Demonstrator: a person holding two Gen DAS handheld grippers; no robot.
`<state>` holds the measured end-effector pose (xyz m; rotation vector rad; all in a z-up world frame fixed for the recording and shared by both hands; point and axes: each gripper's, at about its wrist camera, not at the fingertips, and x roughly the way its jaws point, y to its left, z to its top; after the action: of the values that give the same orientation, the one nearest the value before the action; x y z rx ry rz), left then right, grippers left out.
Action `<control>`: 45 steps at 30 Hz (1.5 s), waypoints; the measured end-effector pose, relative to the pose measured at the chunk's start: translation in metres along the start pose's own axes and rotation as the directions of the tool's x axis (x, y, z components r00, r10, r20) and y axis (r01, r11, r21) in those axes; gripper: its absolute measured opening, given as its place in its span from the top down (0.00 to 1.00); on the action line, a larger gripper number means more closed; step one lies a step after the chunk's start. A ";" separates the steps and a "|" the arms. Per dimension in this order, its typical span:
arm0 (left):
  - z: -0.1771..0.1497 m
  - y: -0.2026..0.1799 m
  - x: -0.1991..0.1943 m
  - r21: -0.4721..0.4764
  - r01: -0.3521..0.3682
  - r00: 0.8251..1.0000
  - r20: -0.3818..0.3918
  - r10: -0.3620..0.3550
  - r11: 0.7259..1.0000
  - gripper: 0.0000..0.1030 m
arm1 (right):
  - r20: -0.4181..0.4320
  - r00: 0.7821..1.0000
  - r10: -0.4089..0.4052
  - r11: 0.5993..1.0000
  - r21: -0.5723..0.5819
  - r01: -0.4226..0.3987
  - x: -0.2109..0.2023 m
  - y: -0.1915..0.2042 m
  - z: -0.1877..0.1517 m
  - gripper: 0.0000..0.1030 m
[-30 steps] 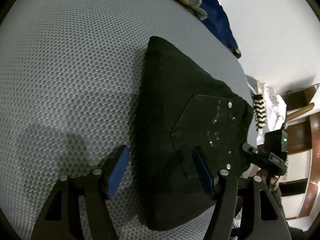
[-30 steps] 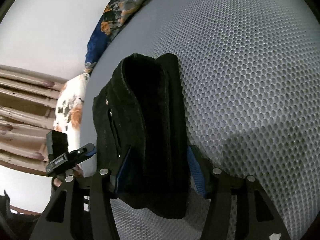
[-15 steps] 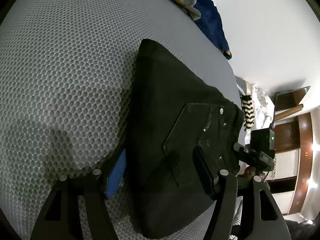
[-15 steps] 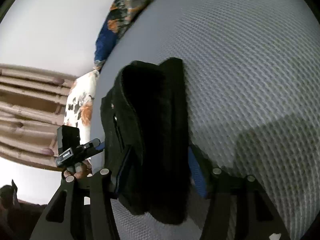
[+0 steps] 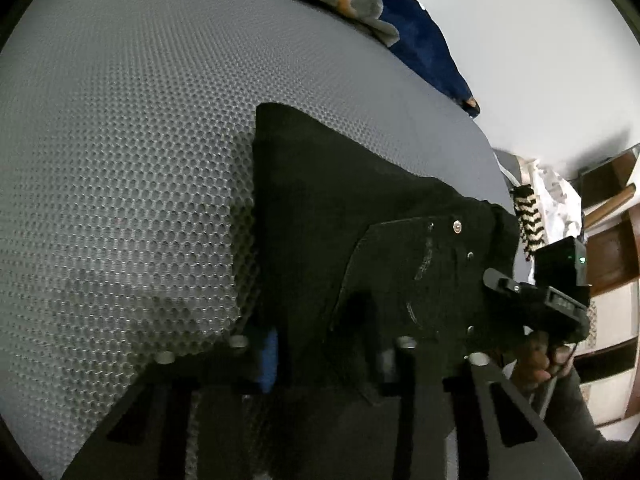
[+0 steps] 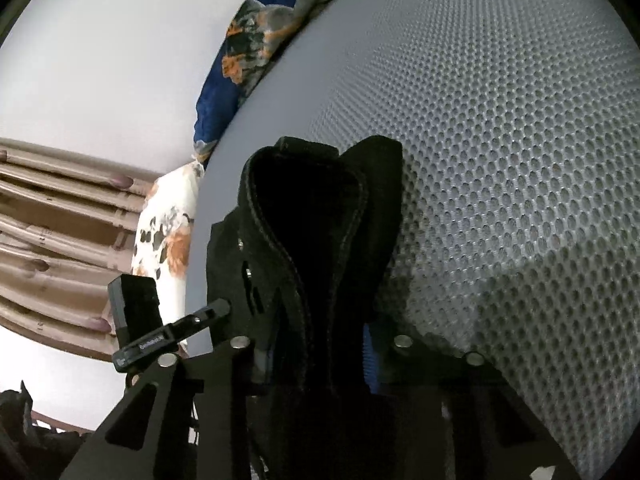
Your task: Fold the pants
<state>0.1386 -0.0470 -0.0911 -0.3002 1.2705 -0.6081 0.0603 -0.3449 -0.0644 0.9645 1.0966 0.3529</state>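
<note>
Pants [image 5: 360, 216], already folded compact on the mattress [image 5: 120, 140]: my left claw [image 5: 328, 356] and right claw [image 6: 320, 352] have just clenched onto them, one fold perhaps remaining.

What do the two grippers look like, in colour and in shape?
Both are black. The left gripper and the right gripper have flat angular fingers with slot cut-outs, round silver bolt heads and blue pads. Seen from the left one, the right gripper carries a black box with a small green light.
</note>
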 end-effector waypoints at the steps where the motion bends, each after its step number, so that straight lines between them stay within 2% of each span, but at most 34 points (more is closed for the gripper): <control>1: -0.002 0.000 -0.003 0.008 -0.006 1.000 0.005 0.006 1.000 0.77 | 0.013 1.000 -0.004 1.000 -0.005 0.004 -0.001 0.005 -0.001 0.75; 6: -0.004 -0.014 -0.009 0.061 -0.059 0.998 0.027 0.058 0.996 0.85 | 0.051 0.998 -0.023 1.000 -0.016 0.024 0.001 0.031 -0.002 0.77; 16: 0.010 -0.015 -0.034 0.074 -0.056 0.996 0.072 0.050 0.996 0.87 | 0.060 0.998 -0.017 0.999 -0.049 0.020 0.014 0.062 0.023 0.77; 27: 0.066 -0.004 -0.059 0.110 -0.132 0.983 0.141 0.116 0.985 0.87 | 0.049 0.999 -0.003 0.996 -0.083 0.008 0.053 0.088 0.078 0.77; 40: 0.127 0.021 -0.049 0.082 -0.171 0.975 0.159 0.156 0.982 0.87 | 0.046 0.998 -0.039 0.995 -0.094 0.043 0.090 0.095 0.128 0.78; 44: 0.136 0.029 -0.042 0.075 -0.178 0.973 0.165 0.164 0.981 0.87 | 0.060 0.995 -0.079 0.990 -0.115 0.085 0.099 0.097 0.136 0.78; 45: 0.137 0.033 -0.037 0.074 -0.183 0.972 0.160 0.169 0.980 0.87 | 0.066 0.991 -0.115 0.985 -0.125 0.123 0.103 0.096 0.137 0.78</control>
<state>0.2717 -0.0151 -0.0399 -0.1551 1.1052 -0.4782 0.2450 -0.2876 -0.0318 0.7869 1.0599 0.2920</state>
